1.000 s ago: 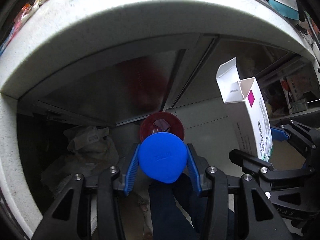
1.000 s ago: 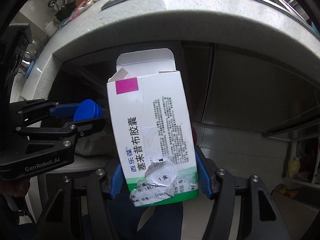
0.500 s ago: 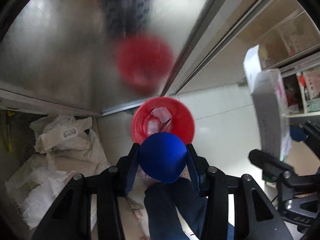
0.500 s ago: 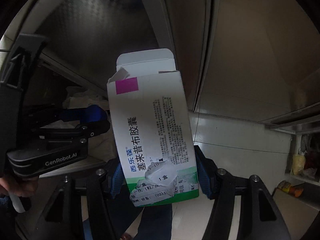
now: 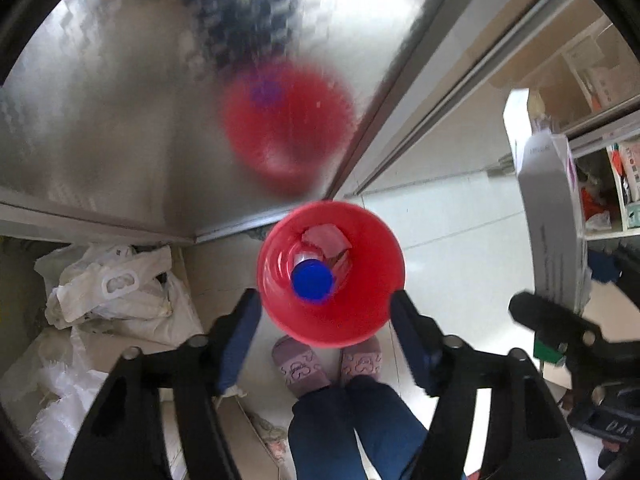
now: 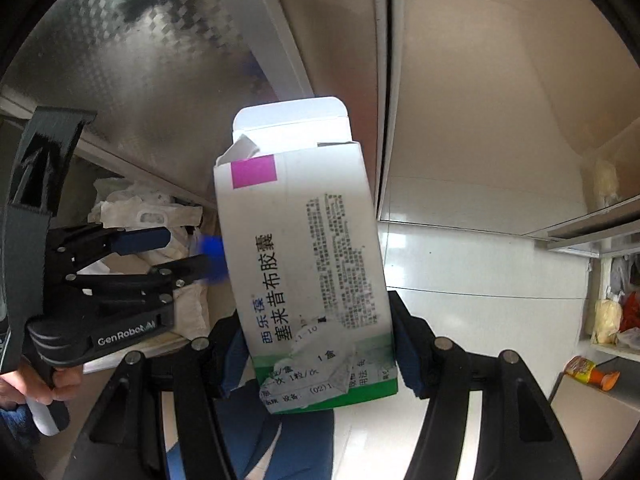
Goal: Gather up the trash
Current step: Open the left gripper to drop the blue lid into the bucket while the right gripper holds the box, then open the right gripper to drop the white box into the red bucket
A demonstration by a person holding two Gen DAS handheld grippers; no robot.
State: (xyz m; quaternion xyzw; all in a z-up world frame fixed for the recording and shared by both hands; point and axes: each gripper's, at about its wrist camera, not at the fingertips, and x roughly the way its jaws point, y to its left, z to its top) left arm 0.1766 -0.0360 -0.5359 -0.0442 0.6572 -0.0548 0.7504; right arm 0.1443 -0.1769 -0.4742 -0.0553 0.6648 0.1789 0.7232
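Note:
A red bin (image 5: 362, 312) stands on the floor below my left gripper (image 5: 326, 332), which is open and empty above its rim. A blue cap (image 5: 312, 282) sits inside the bin among pale scraps. My right gripper (image 6: 318, 344) is shut on a white medicine box (image 6: 308, 264) with an open top flap, a magenta square and a green base. The box also shows at the right edge of the left wrist view (image 5: 554, 216). The left gripper shows at the left of the right wrist view (image 6: 132, 256), with a blue blur beside it.
A steel cabinet door (image 5: 120, 100) rises behind the bin and mirrors it. White plastic bags (image 5: 108, 292) lie to the left on the floor. My slippered feet (image 5: 296, 364) stand just under the bin. Shelves with packets (image 6: 608, 320) are at the right.
My left gripper has opened and the blue cap has dropped into the red bin. The right gripper still holds the box, roughly in place.

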